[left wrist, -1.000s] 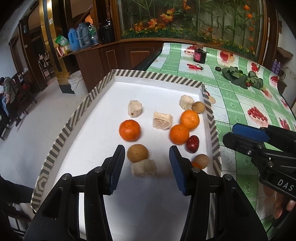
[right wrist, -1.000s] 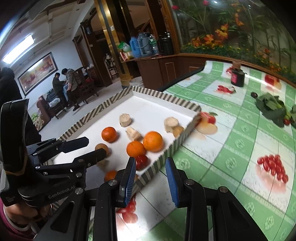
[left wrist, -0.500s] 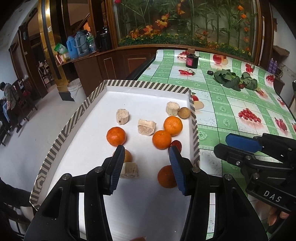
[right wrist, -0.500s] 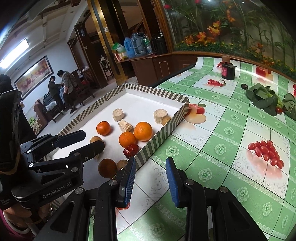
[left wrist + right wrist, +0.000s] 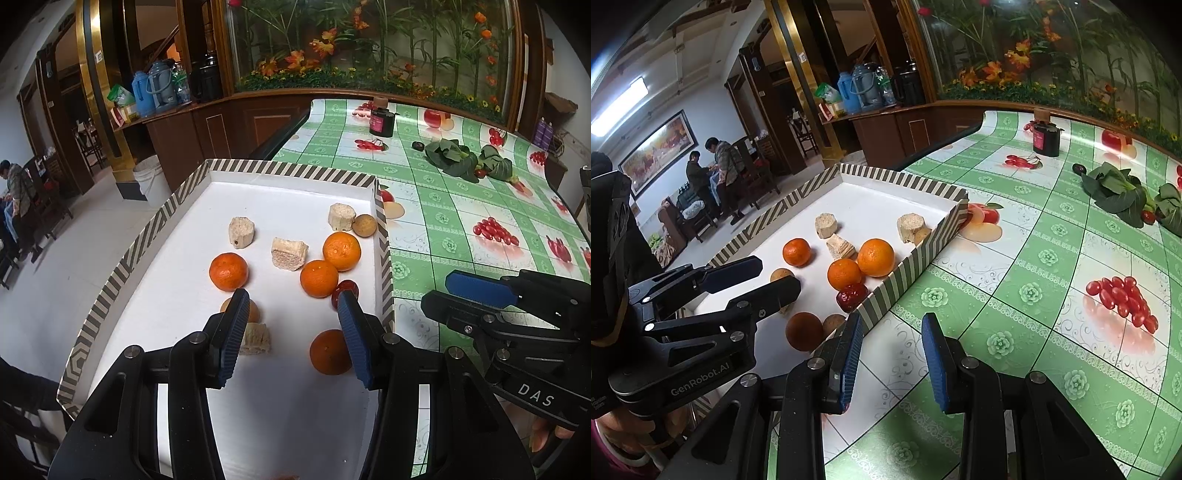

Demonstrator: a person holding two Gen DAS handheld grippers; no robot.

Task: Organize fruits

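White cardboard lines the tray, which sits on the left part of the counter with its green fruit-print cloth. In the left wrist view, the left gripper hovers over the tray's near half with its jaws open and nothing between them. One orange lies just inside the right jaw, partly hidden by it; a brown round fruit and a pale chunk sit by the left jaw. Farther off lie three more oranges, a red date and other pale chunks. The right gripper shows at the right, over the cloth beside the tray.

In the right wrist view, the right gripper hangs above the bare cloth just right of the tray's striped wall, jaws open and empty. All fruit lies to the left of its jaws, inside the tray; the date is among the nearest. The left gripper reaches over the tray from the left, with its jaws apart.
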